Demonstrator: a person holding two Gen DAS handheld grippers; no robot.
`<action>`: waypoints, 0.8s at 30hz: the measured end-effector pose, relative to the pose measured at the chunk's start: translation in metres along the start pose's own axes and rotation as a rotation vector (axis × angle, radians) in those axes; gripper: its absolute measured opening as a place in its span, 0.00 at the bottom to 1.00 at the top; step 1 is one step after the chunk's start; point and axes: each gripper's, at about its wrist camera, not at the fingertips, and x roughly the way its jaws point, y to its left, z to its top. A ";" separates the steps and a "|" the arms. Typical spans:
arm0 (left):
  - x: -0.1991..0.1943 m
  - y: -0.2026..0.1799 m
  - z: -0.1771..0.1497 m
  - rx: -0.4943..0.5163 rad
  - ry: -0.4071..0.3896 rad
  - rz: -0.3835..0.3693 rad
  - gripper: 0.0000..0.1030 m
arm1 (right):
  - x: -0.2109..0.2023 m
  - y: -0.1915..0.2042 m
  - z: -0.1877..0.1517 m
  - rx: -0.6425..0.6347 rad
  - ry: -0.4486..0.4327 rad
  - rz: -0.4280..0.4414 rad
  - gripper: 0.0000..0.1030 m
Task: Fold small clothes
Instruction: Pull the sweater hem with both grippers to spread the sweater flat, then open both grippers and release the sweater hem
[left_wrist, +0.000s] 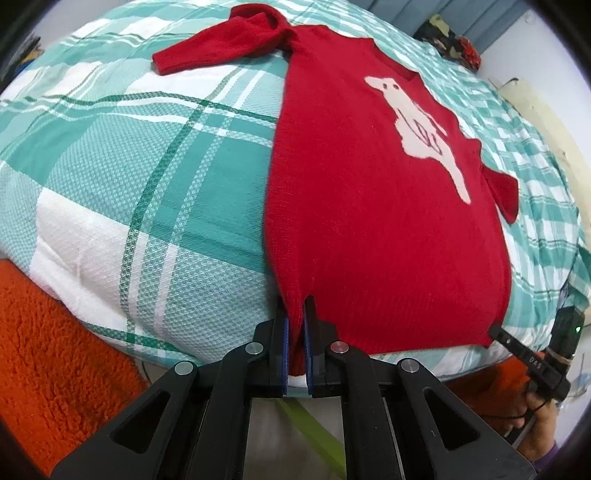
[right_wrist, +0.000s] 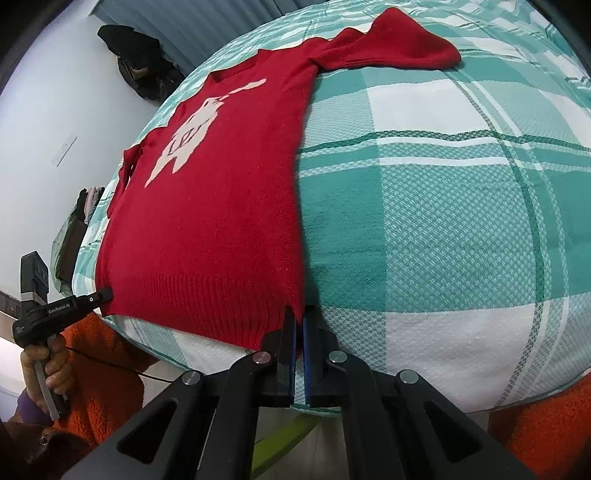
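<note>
A small red sweater (left_wrist: 369, 206) with a pale animal motif lies flat on a green-and-white checked bed cover (left_wrist: 129, 192). One sleeve (left_wrist: 221, 40) stretches out at the far left; the other sleeve (left_wrist: 504, 192) is bunched at the right side. My left gripper (left_wrist: 297, 314) is shut on the sweater's near left hem corner. My right gripper (right_wrist: 298, 317) is shut on the near right hem corner of the sweater (right_wrist: 221, 206). Each gripper shows in the other's view, the right gripper (left_wrist: 495, 332) and the left gripper (right_wrist: 107, 293), pinching the opposite hem corner.
The bed's near edge runs just under both grippers. The person's orange fleece garment (left_wrist: 55, 350) is below the edge. Dark clothes (right_wrist: 140, 70) lie by the wall, and a pile of folded items (right_wrist: 88, 199) sits at the bed's left side.
</note>
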 end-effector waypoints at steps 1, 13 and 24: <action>0.000 -0.001 0.000 0.004 -0.001 0.005 0.05 | -0.001 0.000 0.000 0.000 0.000 0.001 0.02; -0.003 -0.003 -0.006 0.016 -0.005 0.089 0.51 | -0.008 -0.002 -0.003 0.027 0.000 0.013 0.25; -0.058 0.037 -0.011 -0.204 -0.236 0.242 0.77 | -0.082 -0.048 0.025 0.130 -0.215 -0.168 0.48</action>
